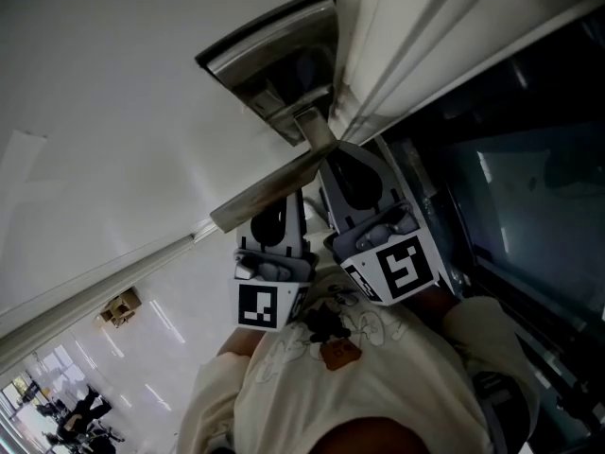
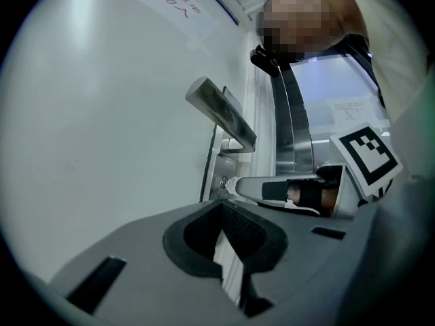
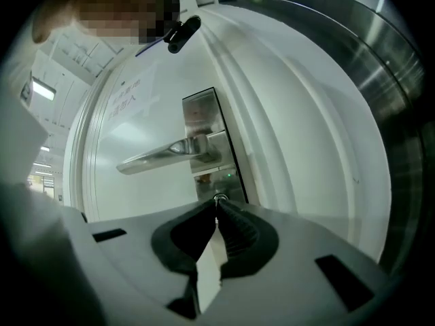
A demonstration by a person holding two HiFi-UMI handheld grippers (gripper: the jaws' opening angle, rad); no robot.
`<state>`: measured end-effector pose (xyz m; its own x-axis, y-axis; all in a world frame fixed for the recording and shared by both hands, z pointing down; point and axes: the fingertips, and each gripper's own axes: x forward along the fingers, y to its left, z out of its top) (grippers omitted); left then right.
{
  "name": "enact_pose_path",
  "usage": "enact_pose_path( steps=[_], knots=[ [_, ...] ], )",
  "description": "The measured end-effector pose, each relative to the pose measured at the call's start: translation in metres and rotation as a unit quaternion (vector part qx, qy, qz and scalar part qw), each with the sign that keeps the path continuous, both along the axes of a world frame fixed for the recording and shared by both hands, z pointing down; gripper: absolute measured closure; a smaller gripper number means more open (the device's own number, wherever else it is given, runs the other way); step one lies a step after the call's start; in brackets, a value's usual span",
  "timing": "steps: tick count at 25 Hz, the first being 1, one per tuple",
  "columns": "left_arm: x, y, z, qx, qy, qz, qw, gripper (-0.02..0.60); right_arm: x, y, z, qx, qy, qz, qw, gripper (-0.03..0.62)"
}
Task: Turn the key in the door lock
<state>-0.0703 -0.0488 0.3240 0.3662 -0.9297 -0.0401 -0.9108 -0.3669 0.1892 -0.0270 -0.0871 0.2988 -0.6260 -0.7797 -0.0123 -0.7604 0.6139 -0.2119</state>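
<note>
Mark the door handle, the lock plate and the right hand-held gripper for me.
door handle (image 3: 160, 156): right gripper view, middle of the lever.
lock plate (image 3: 200, 114): right gripper view, bare upper part above the lever.
right hand-held gripper (image 3: 217, 204): right gripper view, where its closed tips meet, below the lever.

place: office corridor | seen: white door (image 3: 139, 199), ceiling strip lights (image 3: 42, 88)
</note>
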Motion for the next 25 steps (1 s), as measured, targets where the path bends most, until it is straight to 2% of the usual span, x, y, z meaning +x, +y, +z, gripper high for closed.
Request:
enact_pose_path(
  steps=[5, 12, 15, 19, 25],
  knots=[
    [-0.002, 0.000, -0.005, 0.003, 0.006, -0.008, 0.9999, 0.578, 0.002, -0.001, 0.002, -0.047, -0.078, -0.016, 0.996, 0.577],
    [-0.007, 0.001, -0.001, -0.006, -0.002, -0.021, 0.9998, 0.578, 0.004, -0.003, 0.004, -0.121, -0.183, -0.029, 0.975, 0.577],
    [-0.005, 0.001, -0.005, 0.000, 0.006, -0.022, 0.9997, 0.578, 0.005, -0.004, 0.006, -0.153, -0.226, -0.038, 0.961, 0.577],
    [-0.005, 0.001, -0.007, 0.012, 0.010, -0.023, 0.9996, 0.578, 0.005, -0.005, 0.008, -0.201, -0.289, -0.053, 0.934, 0.576],
    [-0.002, -0.001, -0.016, 0.020, 0.016, -0.019, 0.9995, 0.578, 0.006, -0.006, 0.009, -0.246, -0.350, -0.066, 0.901, 0.577]
  ],
)
